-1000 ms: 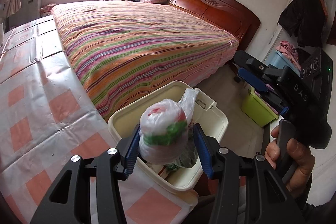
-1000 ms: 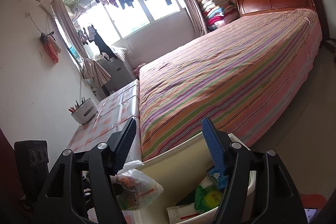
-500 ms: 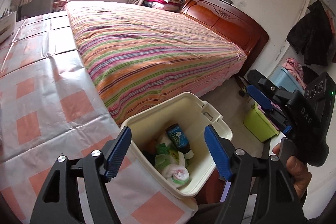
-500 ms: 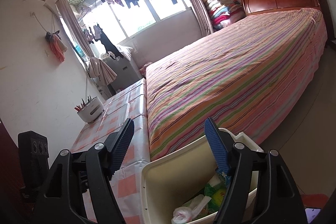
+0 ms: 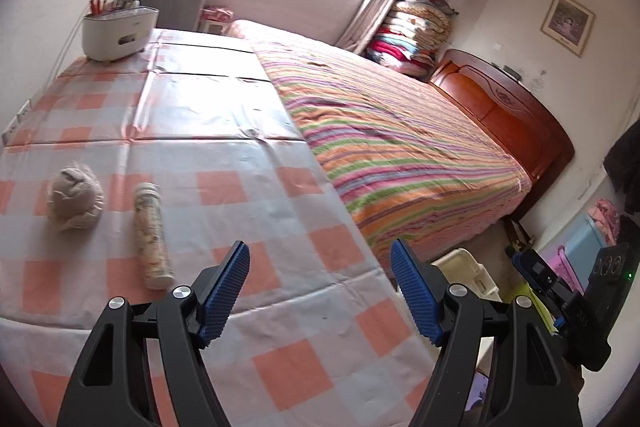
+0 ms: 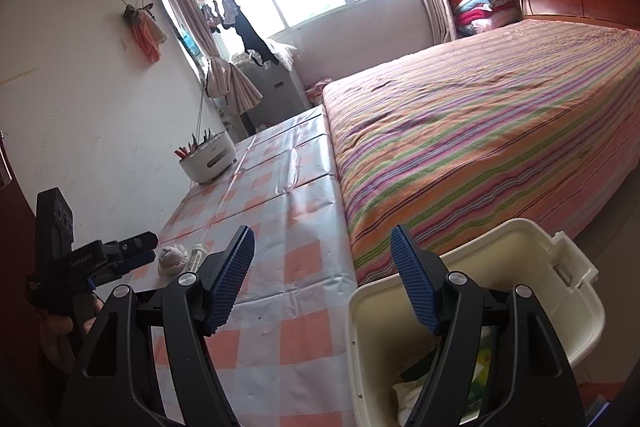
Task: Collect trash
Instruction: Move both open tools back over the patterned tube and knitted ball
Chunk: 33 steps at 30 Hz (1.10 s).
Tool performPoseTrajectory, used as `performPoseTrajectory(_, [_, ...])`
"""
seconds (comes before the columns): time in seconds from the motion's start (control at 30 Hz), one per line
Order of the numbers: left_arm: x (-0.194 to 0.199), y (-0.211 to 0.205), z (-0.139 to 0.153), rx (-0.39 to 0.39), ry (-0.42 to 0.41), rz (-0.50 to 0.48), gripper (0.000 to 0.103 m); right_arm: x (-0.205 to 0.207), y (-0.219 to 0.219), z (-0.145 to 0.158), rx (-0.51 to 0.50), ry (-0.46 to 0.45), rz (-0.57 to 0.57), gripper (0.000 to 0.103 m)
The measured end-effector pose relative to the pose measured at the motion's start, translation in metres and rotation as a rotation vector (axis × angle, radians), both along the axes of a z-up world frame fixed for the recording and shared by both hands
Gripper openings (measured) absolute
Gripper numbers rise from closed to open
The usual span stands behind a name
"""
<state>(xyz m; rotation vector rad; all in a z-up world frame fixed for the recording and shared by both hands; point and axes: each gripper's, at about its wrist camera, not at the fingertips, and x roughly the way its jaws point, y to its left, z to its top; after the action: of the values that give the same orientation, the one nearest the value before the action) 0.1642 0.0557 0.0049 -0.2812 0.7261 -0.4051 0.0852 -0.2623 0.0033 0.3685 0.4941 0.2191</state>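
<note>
A clear plastic bottle (image 5: 152,233) lies at the lower left, beside a grey crumpled paper ball (image 5: 75,197) on the pink checked tablecloth (image 5: 248,187). The cream plastic bin (image 6: 472,311) sits lower right. The left gripper (image 5: 320,291) and right gripper (image 6: 322,277) are wide open, holding nothing.

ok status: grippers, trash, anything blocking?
Left gripper open, empty. Right gripper open, empty, over bin. Crumpled wad and lying bottle on the table. Nothing in the way.
</note>
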Motion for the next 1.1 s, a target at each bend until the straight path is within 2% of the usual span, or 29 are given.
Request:
performPoseTrajectory(0.2, [0.006,0.071,-0.002,0.005,-0.013,0.166,0.071,0.017,0.037,-0.006,-0.02,0.03,0.067,0.07])
performPoseTrajectory(0.33, [0.004,0.102,-0.008,0.024,-0.015,0.237,0.071,0.028,0.058,-0.009,-0.04,0.043,0.112,0.074])
performPoseTrajectory(0.67, [0.0,0.155,-0.012,-0.014,-0.008,0.323,0.071,0.041,0.107,-0.026,-0.066,0.098,0.211,0.077])
performPoseTrajectory(1.0, [0.001,0.197,-0.015,-0.092,0.006,0.416,0.071,0.092,0.227,-0.038,-0.185,0.185,0.45,0.077])
performPoseTrajectory(1.1, [0.001,0.202,-0.016,-0.098,0.01,0.419,0.071,0.108,0.252,-0.044,-0.228,0.21,0.468,0.077])
